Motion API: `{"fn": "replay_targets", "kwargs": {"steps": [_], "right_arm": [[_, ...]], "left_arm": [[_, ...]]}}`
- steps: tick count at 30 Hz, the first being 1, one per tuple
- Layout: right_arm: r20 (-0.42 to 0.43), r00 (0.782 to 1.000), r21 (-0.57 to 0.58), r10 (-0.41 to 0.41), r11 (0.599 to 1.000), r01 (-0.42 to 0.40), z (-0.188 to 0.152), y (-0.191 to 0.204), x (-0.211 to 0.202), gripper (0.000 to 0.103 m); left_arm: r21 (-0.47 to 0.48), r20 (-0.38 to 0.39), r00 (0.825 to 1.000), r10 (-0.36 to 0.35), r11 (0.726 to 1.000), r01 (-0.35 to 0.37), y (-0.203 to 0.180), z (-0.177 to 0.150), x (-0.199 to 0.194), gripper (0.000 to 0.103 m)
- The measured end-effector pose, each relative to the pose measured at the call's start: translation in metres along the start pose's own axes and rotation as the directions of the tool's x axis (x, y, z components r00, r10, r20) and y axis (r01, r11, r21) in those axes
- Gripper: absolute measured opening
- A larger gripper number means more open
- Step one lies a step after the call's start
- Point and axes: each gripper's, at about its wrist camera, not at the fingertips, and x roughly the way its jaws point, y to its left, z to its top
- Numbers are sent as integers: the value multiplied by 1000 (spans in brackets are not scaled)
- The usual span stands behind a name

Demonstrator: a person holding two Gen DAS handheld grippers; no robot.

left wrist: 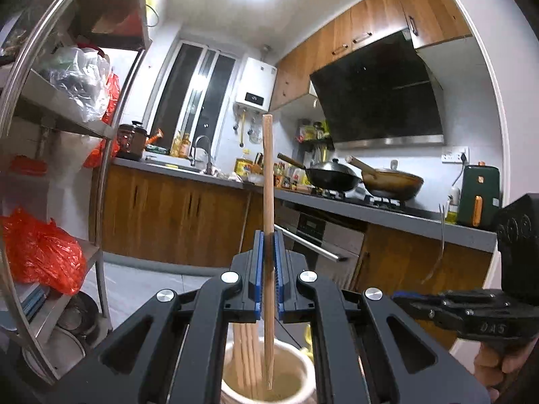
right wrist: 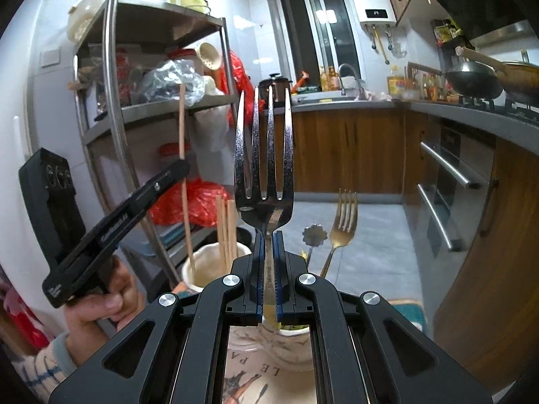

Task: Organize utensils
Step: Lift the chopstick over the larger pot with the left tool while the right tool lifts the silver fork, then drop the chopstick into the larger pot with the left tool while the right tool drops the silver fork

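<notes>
In the left wrist view my left gripper is shut on a wooden chopstick. The chopstick stands upright, its lower tip inside the mouth of a cream cup that holds several chopsticks. My right gripper shows at the right edge. In the right wrist view the right gripper is shut on the neck of a silver fork, tines up, above a white printed holder. A gold fork and a flower-ended utensil stand in that holder. To the left are the left gripper and the cream cup.
A steel shelf rack with red bags stands close on the left. A grey counter with a sink and two woks runs along the back and right, above an oven with bar handles. A hand holds the left gripper's grip.
</notes>
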Motion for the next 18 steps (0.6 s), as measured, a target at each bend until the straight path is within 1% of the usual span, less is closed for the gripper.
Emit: {"fn": "replay_targets", "kwargs": {"steps": [2, 5, 7, 9, 12, 14, 18], "right_arm": [[-11, 1000, 0, -10, 1000, 10, -1, -1, 7, 6], [-25, 997, -23, -67, 997, 67, -4, -1, 15, 6], [-43, 994, -42, -102, 994, 100, -8, 0, 21, 6], [-72, 989, -55, -125, 991, 121, -12, -1, 31, 6], [-120, 985, -56, -123, 992, 117, -20, -4, 44, 6], [-140, 982, -57, -125, 991, 118, -25, -6, 51, 6], [-177, 980, -36, -94, 995, 89, -32, -7, 62, 6]], "left_arm": [[0, 10, 1000, 6, 1000, -6, 3, -3, 4, 6], [14, 23, 1000, 3, 1000, -4, 7, -12, 12, 6], [26, 1, 1000, -3, 1000, 3, 6, -22, 20, 6], [26, -27, 1000, 7, 1000, -6, 5, -34, 25, 6], [26, -64, 998, 13, 1000, -11, 1, -48, 33, 6], [51, -77, 997, 13, 999, -9, -5, -55, 34, 6], [89, -99, 995, 21, 996, -12, -13, -65, 34, 6]]}}
